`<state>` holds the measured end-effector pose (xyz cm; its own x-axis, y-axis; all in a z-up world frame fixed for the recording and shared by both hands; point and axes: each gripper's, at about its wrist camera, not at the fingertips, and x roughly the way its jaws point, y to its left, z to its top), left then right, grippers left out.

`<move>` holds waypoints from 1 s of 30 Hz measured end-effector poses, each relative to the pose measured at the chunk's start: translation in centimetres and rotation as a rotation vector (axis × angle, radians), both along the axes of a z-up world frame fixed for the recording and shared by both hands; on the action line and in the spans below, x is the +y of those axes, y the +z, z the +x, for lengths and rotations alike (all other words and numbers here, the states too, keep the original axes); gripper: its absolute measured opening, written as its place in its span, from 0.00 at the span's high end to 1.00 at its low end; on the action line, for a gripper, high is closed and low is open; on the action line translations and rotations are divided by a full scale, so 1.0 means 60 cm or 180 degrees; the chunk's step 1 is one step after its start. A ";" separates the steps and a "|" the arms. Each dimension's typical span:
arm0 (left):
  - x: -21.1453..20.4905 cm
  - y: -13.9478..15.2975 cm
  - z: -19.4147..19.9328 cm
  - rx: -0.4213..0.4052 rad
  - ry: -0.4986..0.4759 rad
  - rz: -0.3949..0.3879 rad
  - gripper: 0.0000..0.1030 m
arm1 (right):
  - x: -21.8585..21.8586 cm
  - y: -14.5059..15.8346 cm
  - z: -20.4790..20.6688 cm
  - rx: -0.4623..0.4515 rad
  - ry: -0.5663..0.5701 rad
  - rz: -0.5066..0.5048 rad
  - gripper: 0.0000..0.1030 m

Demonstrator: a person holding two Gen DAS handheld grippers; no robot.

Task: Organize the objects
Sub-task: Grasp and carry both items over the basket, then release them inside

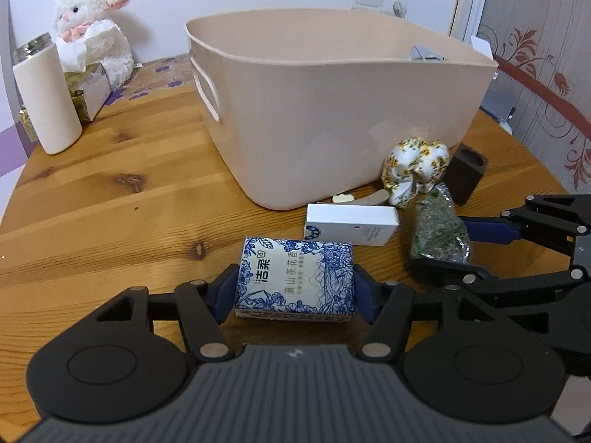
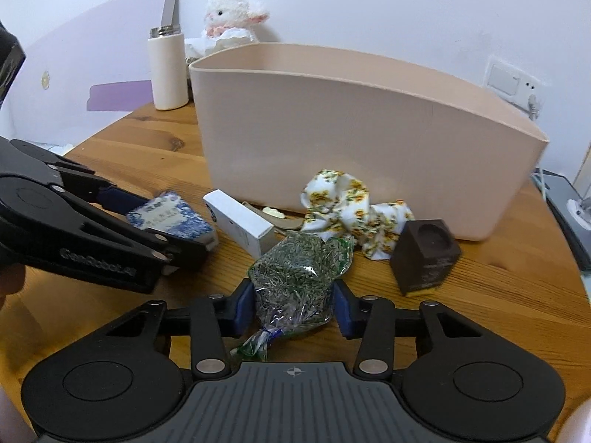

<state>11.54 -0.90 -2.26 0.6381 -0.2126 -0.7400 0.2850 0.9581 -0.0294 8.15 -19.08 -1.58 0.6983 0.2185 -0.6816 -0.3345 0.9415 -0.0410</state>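
Left wrist view counts one beige storage bin [image 1: 332,110] on the wooden table [image 1: 110,192], with one blue-patterned tissue pack [image 1: 295,280], one white box [image 1: 351,223], one floral cloth [image 1: 415,170], one dark block [image 1: 466,171] and one bag of dried herbs [image 1: 439,229] at its 6 o'clock side. The left gripper [image 1: 295,295] clamps the tissue pack half-wide; the right gripper [image 2: 295,306] squeezes the herb bag, narrower. Only this view shows a grey item [image 1: 424,53] inside the bin; the right wrist hides it.
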 end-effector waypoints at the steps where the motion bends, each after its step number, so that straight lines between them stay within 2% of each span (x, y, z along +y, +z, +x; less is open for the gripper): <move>1: 0.000 0.006 -0.006 -0.0030 0.0001 0.0010 0.37 | -0.005 0.006 -0.006 -0.0024 -0.0023 0.0005 0.59; 7: 0.003 0.065 -0.038 -0.0237 -0.0020 -0.0083 0.37 | -0.032 0.051 -0.034 -0.0265 -0.0137 -0.0027 0.59; 15: -0.006 0.155 -0.044 -0.0656 0.0023 0.0026 0.37 | -0.073 0.123 -0.028 -0.0651 -0.0273 -0.0051 0.59; 23: -0.021 0.213 0.015 -0.0904 0.0172 -0.0007 0.37 | -0.087 0.189 0.020 -0.0995 -0.0334 -0.0022 0.59; 30: -0.052 0.210 0.111 -0.0865 0.0295 0.0099 0.37 | -0.096 0.211 0.092 -0.1077 -0.0455 0.0020 0.59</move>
<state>18.21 -4.01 10.31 0.8297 -0.1239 -0.5443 0.1895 0.9797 0.0658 13.69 -24.82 11.05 0.9078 0.1058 -0.4058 -0.1680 0.9783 -0.1208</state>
